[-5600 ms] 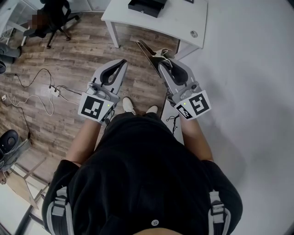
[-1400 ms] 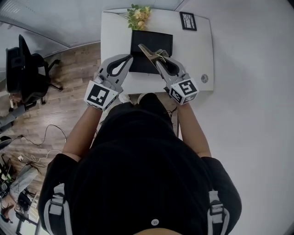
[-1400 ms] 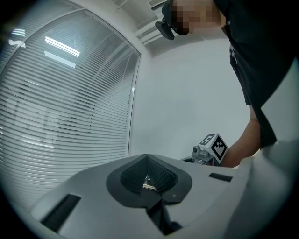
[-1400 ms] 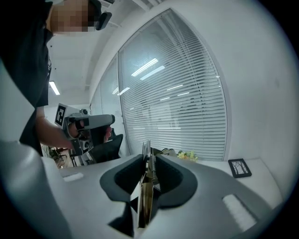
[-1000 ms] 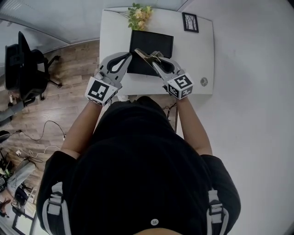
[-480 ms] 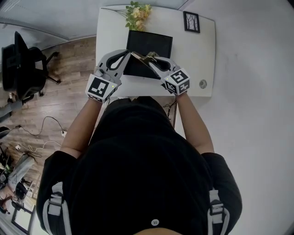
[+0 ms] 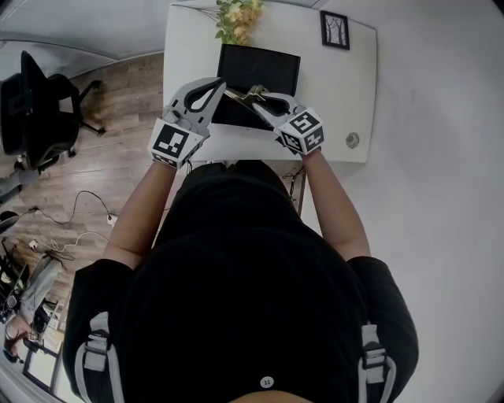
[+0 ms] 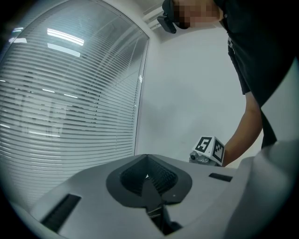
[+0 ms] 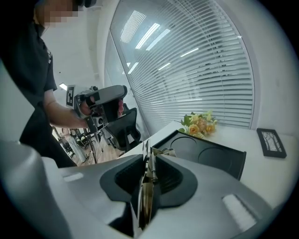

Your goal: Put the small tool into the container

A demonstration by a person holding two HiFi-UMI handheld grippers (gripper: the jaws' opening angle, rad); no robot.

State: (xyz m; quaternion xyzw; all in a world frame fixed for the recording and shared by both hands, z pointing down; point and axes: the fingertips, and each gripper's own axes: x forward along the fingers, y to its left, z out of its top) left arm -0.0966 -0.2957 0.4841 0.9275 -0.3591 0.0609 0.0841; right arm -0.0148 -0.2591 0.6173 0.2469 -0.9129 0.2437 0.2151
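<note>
The container is a black tray (image 7: 260, 71) on a white table (image 7: 346, 86); in the right gripper view the tray (image 9: 205, 154) shows two round recesses. My right gripper (image 7: 257, 95) is shut on the small tool (image 7: 242, 96), a brass-coloured metal tool with a spring (image 9: 151, 164). The tool stands on edge between the jaws of the right gripper (image 9: 148, 161) and pokes out over the tray's near edge. My left gripper (image 7: 214, 85) hovers at the tray's near left corner. The left gripper (image 8: 147, 161) is shut with nothing in it.
Yellow flowers (image 7: 236, 12) lie behind the tray and a small framed picture (image 7: 336, 30) sits at the table's far right. A round grommet (image 7: 352, 140) is near the table's right front. A black office chair (image 7: 35, 98) stands on the wood floor to the left.
Both grippers have come closer to the table. The right gripper has carried the tool left, over the tray's near edge. Both sets of jaws stand as before.
</note>
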